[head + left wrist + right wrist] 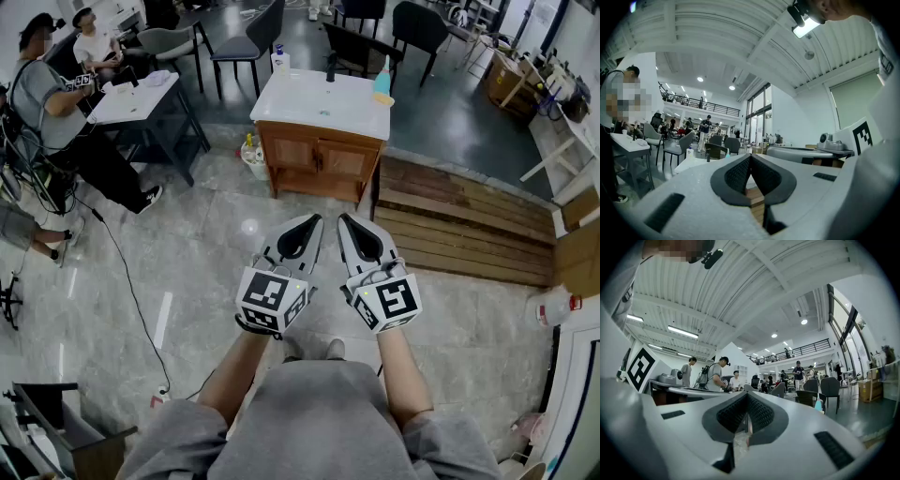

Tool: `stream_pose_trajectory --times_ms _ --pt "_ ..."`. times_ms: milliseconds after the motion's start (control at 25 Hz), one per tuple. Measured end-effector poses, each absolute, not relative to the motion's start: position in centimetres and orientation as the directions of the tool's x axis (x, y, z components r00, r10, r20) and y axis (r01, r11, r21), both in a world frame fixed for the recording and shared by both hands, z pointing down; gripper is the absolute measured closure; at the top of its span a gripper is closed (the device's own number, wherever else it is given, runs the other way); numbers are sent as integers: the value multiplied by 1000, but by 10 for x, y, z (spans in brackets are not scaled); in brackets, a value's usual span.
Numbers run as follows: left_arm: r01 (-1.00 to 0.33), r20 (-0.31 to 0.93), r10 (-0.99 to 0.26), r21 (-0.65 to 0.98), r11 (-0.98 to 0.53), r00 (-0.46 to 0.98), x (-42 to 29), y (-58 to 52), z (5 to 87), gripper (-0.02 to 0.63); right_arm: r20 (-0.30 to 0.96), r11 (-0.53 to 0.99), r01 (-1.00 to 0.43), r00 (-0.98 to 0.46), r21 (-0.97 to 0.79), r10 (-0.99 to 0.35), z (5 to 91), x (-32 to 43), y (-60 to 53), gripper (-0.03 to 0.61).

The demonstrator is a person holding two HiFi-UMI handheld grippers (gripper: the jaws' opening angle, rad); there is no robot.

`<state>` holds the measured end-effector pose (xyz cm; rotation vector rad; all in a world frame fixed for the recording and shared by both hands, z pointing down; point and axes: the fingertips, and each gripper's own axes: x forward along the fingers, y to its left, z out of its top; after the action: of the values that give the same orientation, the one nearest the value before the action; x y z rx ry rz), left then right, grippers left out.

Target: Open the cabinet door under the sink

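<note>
The left gripper (302,236) and the right gripper (360,236) are both clenched on nothing, side by side above the floor (206,253). The sink cabinet (319,161) stands well apart from them, beyond their tips. Its two doors (290,153) are closed.

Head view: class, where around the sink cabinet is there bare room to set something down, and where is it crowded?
Free: the tiled floor in front of the cabinet doors, and the front of the white countertop. Crowded: the countertop's back and right edge, with a white bottle, faucet and teal bottle. More bottles stand on the floor at the cabinet's left.
</note>
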<state>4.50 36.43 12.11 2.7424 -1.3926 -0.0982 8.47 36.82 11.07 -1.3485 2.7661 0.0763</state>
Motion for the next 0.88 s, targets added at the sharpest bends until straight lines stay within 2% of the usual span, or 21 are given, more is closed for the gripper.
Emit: stream_pose_trajectory --times_ms 880 --pt "-790 -5 -794 102 -605 607 -34 372 144 606 -56 563 -827 -561 -11 -826 133 23 371 569"
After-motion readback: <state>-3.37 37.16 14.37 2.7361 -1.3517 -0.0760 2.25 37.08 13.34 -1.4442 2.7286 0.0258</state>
